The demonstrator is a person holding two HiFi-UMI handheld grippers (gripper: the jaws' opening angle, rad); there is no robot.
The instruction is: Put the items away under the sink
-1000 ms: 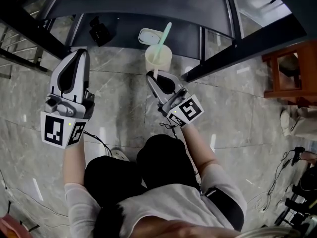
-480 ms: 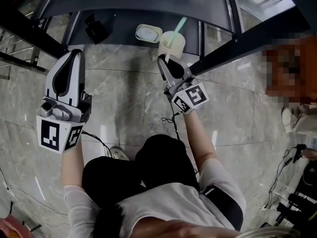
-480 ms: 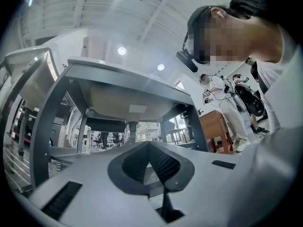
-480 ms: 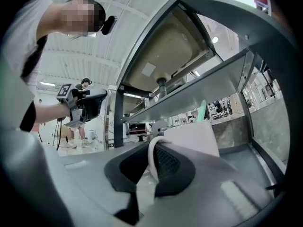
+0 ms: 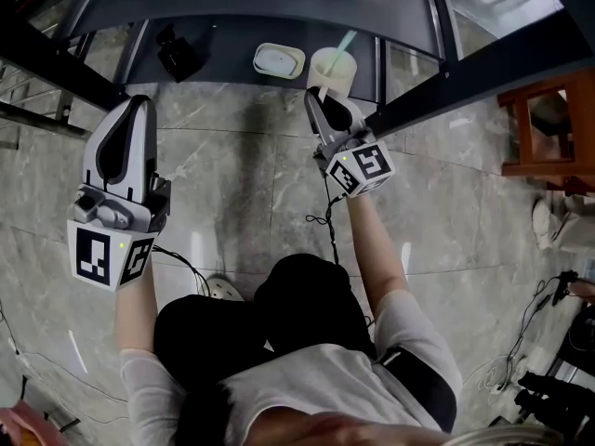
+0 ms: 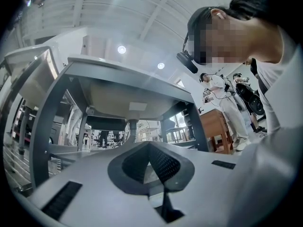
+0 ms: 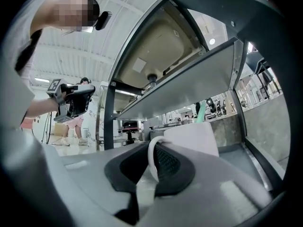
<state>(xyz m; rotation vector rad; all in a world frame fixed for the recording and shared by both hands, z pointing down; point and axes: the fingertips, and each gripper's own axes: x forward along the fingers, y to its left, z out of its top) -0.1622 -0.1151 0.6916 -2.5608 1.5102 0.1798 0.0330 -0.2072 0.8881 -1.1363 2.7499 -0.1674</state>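
A white mug [image 5: 332,67] with a pale green toothbrush [image 5: 345,42] standing in it hangs at the front edge of the dark lower shelf [image 5: 232,35] under the sink. My right gripper [image 5: 321,96] is shut on the mug's handle [image 7: 151,157]; in the right gripper view the mug [image 7: 194,136] fills the space just beyond the jaws. My left gripper [image 5: 139,102] is held over the marble floor to the left, shut with nothing in it. In the left gripper view that gripper [image 6: 149,157] points at the sink frame.
A white soap dish [image 5: 278,59] and a black object [image 5: 177,52] sit on the shelf. The sink basin's underside [image 7: 156,46] and its drain hang overhead. Dark frame bars [image 5: 446,86] flank the opening. A wooden stool [image 5: 548,124] stands to the right. A cable [image 5: 321,221] lies on the floor.
My right gripper has carried the mug forward and to the right, from over the floor up to the shelf's edge. The left gripper has drifted slightly left.
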